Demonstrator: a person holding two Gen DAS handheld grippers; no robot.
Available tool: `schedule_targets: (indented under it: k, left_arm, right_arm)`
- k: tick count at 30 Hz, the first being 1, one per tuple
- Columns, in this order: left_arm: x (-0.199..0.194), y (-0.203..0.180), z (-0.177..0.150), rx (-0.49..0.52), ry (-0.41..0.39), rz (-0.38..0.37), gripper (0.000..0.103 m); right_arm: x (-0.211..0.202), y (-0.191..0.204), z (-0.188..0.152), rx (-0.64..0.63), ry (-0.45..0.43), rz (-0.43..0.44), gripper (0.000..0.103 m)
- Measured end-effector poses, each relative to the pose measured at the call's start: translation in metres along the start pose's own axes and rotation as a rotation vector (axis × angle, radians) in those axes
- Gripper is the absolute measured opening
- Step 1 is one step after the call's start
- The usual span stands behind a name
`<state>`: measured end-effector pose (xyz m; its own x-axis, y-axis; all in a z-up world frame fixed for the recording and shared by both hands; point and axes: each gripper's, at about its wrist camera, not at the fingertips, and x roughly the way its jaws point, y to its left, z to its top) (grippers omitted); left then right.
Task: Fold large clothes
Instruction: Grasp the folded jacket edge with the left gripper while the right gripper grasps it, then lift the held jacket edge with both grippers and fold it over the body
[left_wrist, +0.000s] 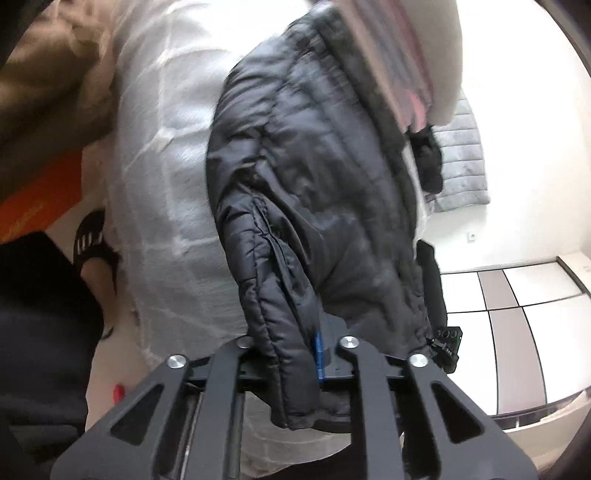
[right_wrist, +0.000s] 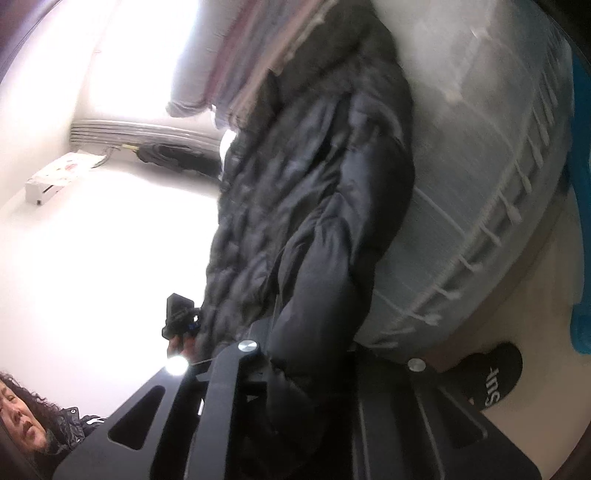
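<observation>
A black quilted puffer jacket (left_wrist: 314, 192) hangs in the air in front of a bed with a pale quilted cover (left_wrist: 166, 166). My left gripper (left_wrist: 295, 354) is shut on a thick edge of the jacket near its pocket zip. In the right wrist view the same jacket (right_wrist: 314, 221) hangs lengthwise, and my right gripper (right_wrist: 306, 362) is shut on another bunched part of it. The other gripper (right_wrist: 181, 321) shows small beside the jacket. Both views are tilted and blurred.
The bed's pale cover (right_wrist: 480, 221) lies behind the jacket. A black slipper (right_wrist: 491, 376) and another slipper (left_wrist: 92, 240) are on the floor. A grey quilted garment (left_wrist: 461, 166) hangs on the white wall. A tiled panel (left_wrist: 517, 314) and an air conditioner (right_wrist: 62, 177) show.
</observation>
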<state>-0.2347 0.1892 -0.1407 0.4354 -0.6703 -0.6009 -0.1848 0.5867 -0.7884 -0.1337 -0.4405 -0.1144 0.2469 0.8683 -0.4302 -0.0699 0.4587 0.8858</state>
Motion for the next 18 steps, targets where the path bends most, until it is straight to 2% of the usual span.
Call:
schedule_targets:
  k: [7, 13, 16, 18]
  left_arm:
    - [-0.042, -0.052, 0.009, 0.082, -0.075, -0.098, 0.006]
    - [-0.070, -0.101, -0.006, 0.174, -0.063, -0.175, 0.005]
    - [-0.080, -0.113, -0.019, 0.229, -0.027, -0.172, 0.006]
    - [-0.077, -0.104, -0.024, 0.246, 0.003, -0.117, 0.007]
  right_arm:
    - [-0.011, 0.044, 0.004, -0.067, -0.069, 0.071, 0.010]
    - [-0.027, 0.097, -0.017, -0.152, -0.069, 0.098, 0.010]
    - [-0.029, 0.106, -0.029, -0.172, -0.043, 0.066, 0.010]
    - [-0.029, 0.095, -0.038, -0.148, -0.014, 0.009, 0.010]
